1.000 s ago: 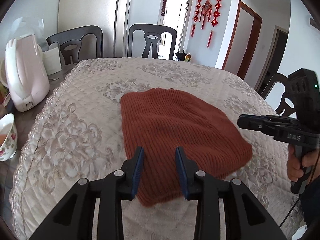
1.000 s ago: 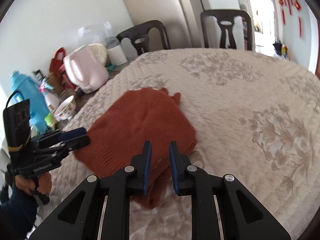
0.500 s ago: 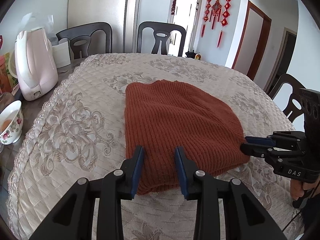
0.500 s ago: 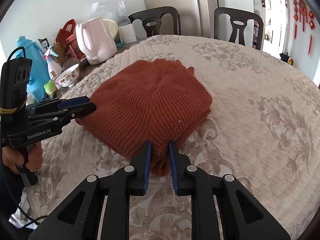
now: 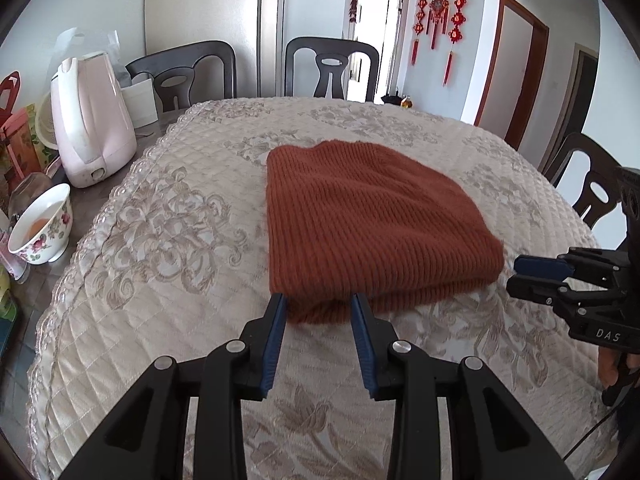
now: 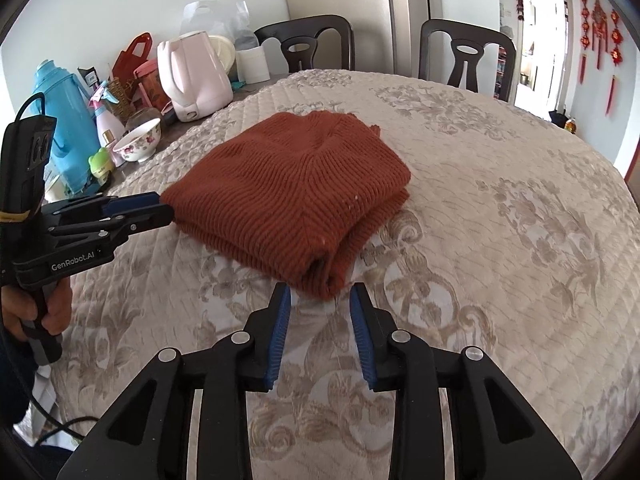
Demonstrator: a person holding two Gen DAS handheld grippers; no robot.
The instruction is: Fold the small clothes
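**Right jaws let go of the folded knit**

On the left, the left gripper [image 5: 318,308] has its fingers on either side of the near left corner of the rust-red sweater [image 5: 368,220]. In its own view the knit fills the gap between the pads; seen from the right wrist camera the tips sit on that corner [image 6: 160,208], so I read it as a grasp on the corner, though how firmly it pinches I cannot tell.

The sweater lies folded into a thick stacked block in the middle of the quilted tablecloth [image 6: 500,240], well clear of the pink kettle [image 5: 90,120] and flowered bowl [image 5: 40,232] at the left edge.

On the right, the right gripper [image 6: 320,304] has just been opening. Its jaws now stand apart with bare cloth between them, the sweater's near corner just beyond the tips. A second ago they were nearly closed over that corner.

This fold looks laid down; judging from this, the left side's release is what remains.
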